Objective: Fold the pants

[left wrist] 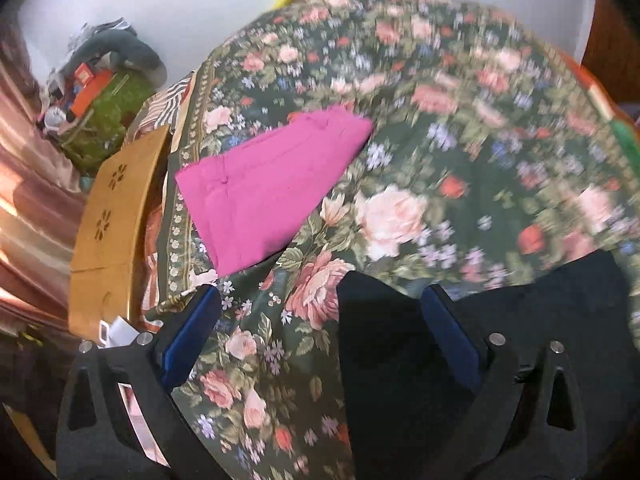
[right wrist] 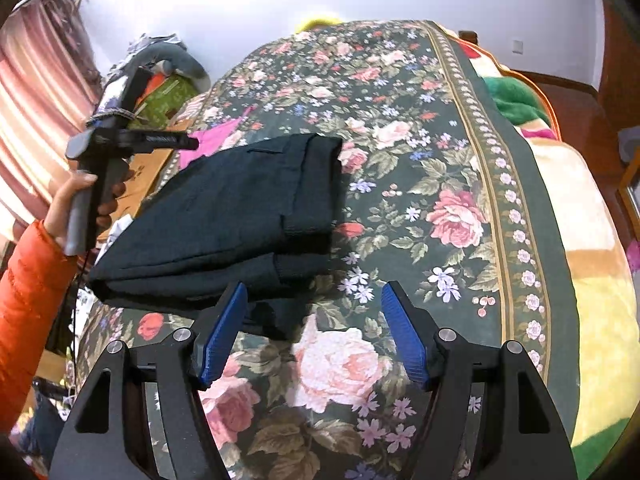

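Lying folded on the flowered bedspread (right wrist: 440,128), the dark pants (right wrist: 224,216) sit at about ten o'clock from the right claw (right wrist: 314,320), whose blue pads stand apart over the pants' near edge, pinching nothing. The left claw (left wrist: 320,320) is spread wide and empty above the cloth, dark fabric under its right finger. Pink folded pants (left wrist: 260,188) lie at eleven o'clock.

Floral bed (right wrist: 448,152): black pants (right wrist: 224,216), pink pants (left wrist: 264,192).
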Demonstrator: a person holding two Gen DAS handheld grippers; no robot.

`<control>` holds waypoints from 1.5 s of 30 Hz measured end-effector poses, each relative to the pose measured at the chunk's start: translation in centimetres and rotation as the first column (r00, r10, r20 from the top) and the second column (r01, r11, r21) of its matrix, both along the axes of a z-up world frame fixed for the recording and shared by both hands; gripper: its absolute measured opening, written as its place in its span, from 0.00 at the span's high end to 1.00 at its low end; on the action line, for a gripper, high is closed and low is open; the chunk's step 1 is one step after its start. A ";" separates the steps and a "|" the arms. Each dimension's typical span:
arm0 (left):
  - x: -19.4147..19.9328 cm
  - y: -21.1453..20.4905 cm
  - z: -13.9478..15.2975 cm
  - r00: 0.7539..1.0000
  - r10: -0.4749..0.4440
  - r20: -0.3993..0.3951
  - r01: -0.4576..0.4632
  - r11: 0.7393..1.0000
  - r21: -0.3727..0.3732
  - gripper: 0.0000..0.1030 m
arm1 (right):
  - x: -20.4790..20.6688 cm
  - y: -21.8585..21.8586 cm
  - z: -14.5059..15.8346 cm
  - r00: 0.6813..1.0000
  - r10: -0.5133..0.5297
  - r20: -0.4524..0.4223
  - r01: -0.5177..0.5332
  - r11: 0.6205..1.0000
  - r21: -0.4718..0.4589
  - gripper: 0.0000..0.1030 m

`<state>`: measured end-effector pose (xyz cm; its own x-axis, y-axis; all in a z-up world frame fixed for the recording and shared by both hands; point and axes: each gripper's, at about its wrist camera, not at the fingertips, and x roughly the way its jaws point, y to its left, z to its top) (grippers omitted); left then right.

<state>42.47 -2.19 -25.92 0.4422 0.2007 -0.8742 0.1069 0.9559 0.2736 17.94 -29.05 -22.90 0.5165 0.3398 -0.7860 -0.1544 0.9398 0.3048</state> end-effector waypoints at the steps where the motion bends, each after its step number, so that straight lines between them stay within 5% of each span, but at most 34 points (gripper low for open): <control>1: 0.1 -0.2 -1.0 1.000 -0.013 -0.017 0.014 0.999 0.030 0.02 | 0.1 0.0 -0.1 1.000 -0.001 -0.003 0.001 1.000 -0.003 0.36; 8: -2.7 0.1 -3.2 0.995 -0.099 0.010 0.098 0.991 0.095 0.01 | -0.1 0.0 0.6 1.000 -0.002 0.022 0.003 1.000 -0.022 0.36; 19: -10.9 4.3 -1.5 0.999 -0.026 -0.018 0.026 0.999 -0.039 0.01 | -1.8 0.5 2.8 0.996 0.015 0.090 -0.012 0.999 -0.032 0.36; 28: -19.2 4.9 0.9 0.999 -0.040 0.004 0.040 0.972 -0.232 0.01 | -2.9 1.2 3.4 0.993 0.033 0.110 -0.029 0.999 -0.037 0.36; 35: -23.0 2.0 3.0 0.992 -0.081 0.101 0.100 0.974 -0.203 0.02 | -3.0 1.6 2.6 0.994 0.033 0.103 -0.031 0.999 -0.021 0.36; 41: -23.3 1.8 4.8 0.984 -0.096 0.149 0.130 0.962 -0.239 0.11 | -2.9 2.3 1.7 0.995 0.046 0.087 -0.045 0.999 -0.010 0.40; 45: -22.7 2.2 4.1 0.989 -0.063 0.136 0.092 0.972 -0.215 0.35 | -3.1 3.0 0.8 0.994 0.075 0.081 -0.074 0.997 -0.014 0.57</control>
